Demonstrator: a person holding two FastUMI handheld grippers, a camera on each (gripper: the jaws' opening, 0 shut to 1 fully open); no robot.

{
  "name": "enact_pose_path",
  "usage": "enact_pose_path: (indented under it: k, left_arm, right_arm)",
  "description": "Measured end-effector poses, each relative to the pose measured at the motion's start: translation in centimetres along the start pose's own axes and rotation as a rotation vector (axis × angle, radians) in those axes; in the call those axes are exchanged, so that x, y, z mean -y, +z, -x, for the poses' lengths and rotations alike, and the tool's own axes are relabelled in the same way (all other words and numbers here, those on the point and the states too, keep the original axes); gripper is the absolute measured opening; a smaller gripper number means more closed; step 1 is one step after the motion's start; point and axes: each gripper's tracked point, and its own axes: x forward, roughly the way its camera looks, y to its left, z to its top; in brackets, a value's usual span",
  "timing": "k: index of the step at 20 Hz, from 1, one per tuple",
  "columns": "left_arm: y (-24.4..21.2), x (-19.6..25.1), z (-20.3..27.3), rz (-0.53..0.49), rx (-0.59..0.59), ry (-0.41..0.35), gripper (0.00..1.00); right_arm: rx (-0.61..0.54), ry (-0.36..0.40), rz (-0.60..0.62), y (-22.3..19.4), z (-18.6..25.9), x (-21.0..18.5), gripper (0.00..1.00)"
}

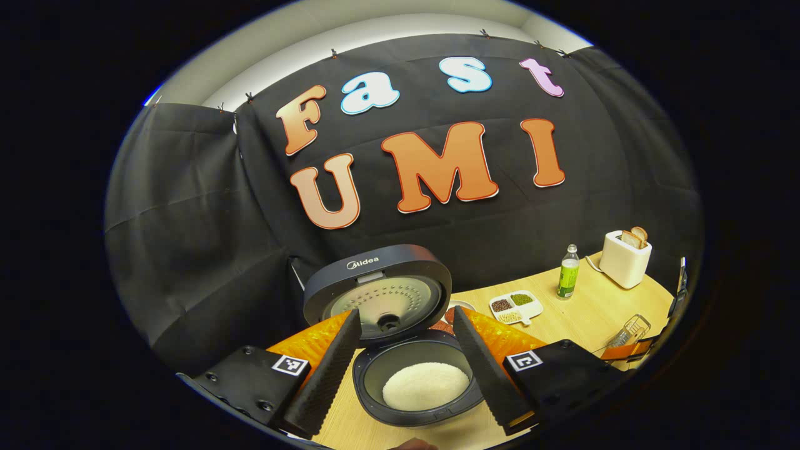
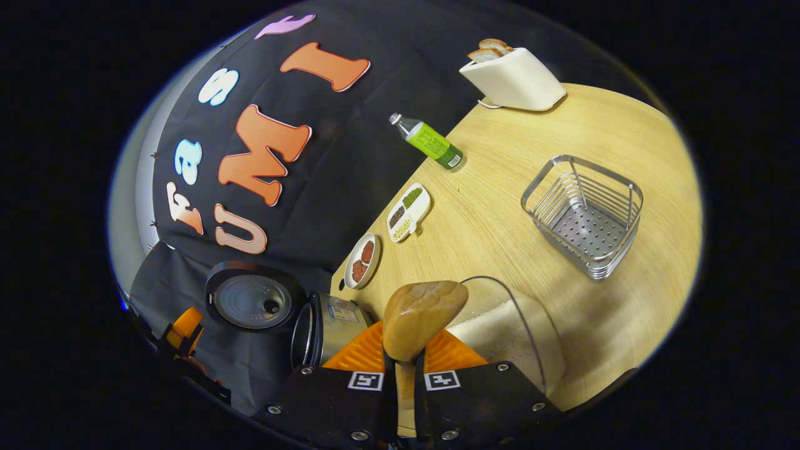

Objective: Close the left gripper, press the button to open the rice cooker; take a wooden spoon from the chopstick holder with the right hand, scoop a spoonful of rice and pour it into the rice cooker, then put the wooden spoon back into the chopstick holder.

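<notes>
Your left gripper hovers in front of the rice cooker, its fingers spread wide apart with nothing between them. The cooker's lid stands raised behind the pot, and a mound of white rice lies in the inner pot.

Your right gripper has its jaws clamped together on the handle of the wooden spoon. The spoon's bowl points forward, over the rim of a clear rice container that stands just beside the rice cooker on the table.

The chopstick holder, a wire basket, stands well apart from the cooker, beyond the rice container. Behind the cooker along the booth wall you see a small plate, then a divided dish of beans, a green bottle and, farthest off, a white toaster with bread in it.
</notes>
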Motion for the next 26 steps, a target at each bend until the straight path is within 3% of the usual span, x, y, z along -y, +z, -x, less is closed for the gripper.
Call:
enact_pose_path:
  k: [8,10,13,14,16,17,22,23,25,26]
  left_arm:
    - [1.8,-0.8,0.9,0.086,0.05,0.057,0.91]
    - [2.1,-1.8,1.6,0.106,0.069,0.084,0.91]
    - [2.7,-3.4,2.5,0.13,0.093,0.101,1.0]
    - [2.8,-4.3,2.9,0.141,0.099,0.113,0.96]
    - [3.2,-6.4,3.8,0.167,0.123,0.143,0.92]
    - [3.2,-7.4,4.2,0.178,0.129,0.162,1.0]
    - [1.4,-11.8,6.7,0.183,0.126,0.275,1.0]
    - [0.9,-12.2,7.2,0.188,0.118,0.29,0.93]
    - [-0.3,-13.6,8.3,0.196,0.106,0.321,0.94]
    - [-0.7,-14.3,8.7,0.198,0.102,0.338,1.0]
  right_arm:
    - [0.021,0.187,-0.258,7.1,2.6,-4.1,0.1]
    - [0.007,0.235,-0.287,8.3,2.8,-6.0,0.1]
    - [-0.018,0.304,-0.302,9.6,2.1,-9.6,0.1]
    - [-0.031,0.33,-0.311,9.8,1.7,-11.1,0.1]
    - [-0.067,0.382,-0.335,9.8,1.0,-14.3,0.1]
    - [-0.086,0.403,-0.341,9.6,0.5,-15.5,0.1]
    - [-0.194,0.456,-0.359,6.9,-2.6,-21.3,0.1]
    - [-0.214,0.461,-0.358,6.3,-3.1,-22.4,0.09]
    - [-0.245,0.463,-0.345,5.0,-4.4,-24.2,0.1]
    - [-0.259,0.462,-0.34,4.4,-5.0,-25.0,0.1]
